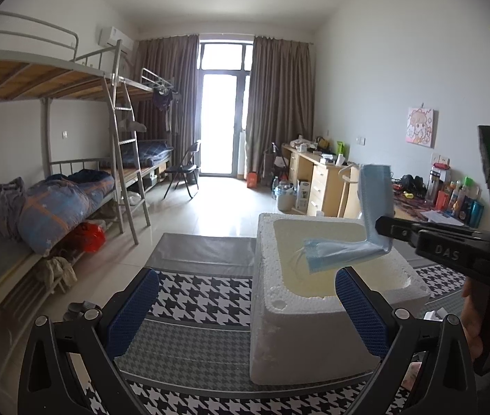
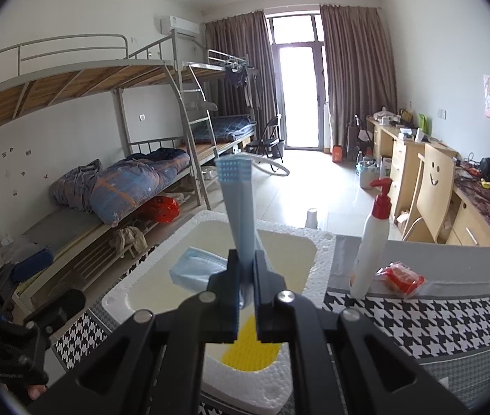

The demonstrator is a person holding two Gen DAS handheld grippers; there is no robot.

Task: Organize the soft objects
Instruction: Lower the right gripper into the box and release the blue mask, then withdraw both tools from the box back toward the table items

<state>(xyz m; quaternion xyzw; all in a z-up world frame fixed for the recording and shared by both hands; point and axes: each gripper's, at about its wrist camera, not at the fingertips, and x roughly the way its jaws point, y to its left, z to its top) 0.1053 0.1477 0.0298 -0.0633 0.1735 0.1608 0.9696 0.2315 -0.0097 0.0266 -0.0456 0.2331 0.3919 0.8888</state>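
Left claw (image 1: 245, 307): wide open, nothing in it. It hangs over the checked cloth, just left of the white box.
Checked cloth (image 1: 196, 297): black and white, spread on the desk under both claws.
White box (image 1: 314, 339): a foam box with thick walls, open at the top. It sits on the cloth, under the right claw and to the right of the left claw.
Blue mask in the box (image 2: 193, 266): it lies inside the box, below and left of the right claw.
Blue mask in the claw (image 2: 239, 207): folded flat and thin. It sticks up past the tips of the right claw, above the box.
Right claw (image 2: 245, 290): squeezed tight on the blue mask, held over the box.
Yellow thing (image 2: 250, 349): inside the box, low under the right claw. I cannot tell what it is.
White bottle (image 2: 371, 242): has a red pump top. It stands on the desk to the right of the right claw, just beside the box.
Red packet (image 2: 398, 278): lies on the desk right of the bottle.
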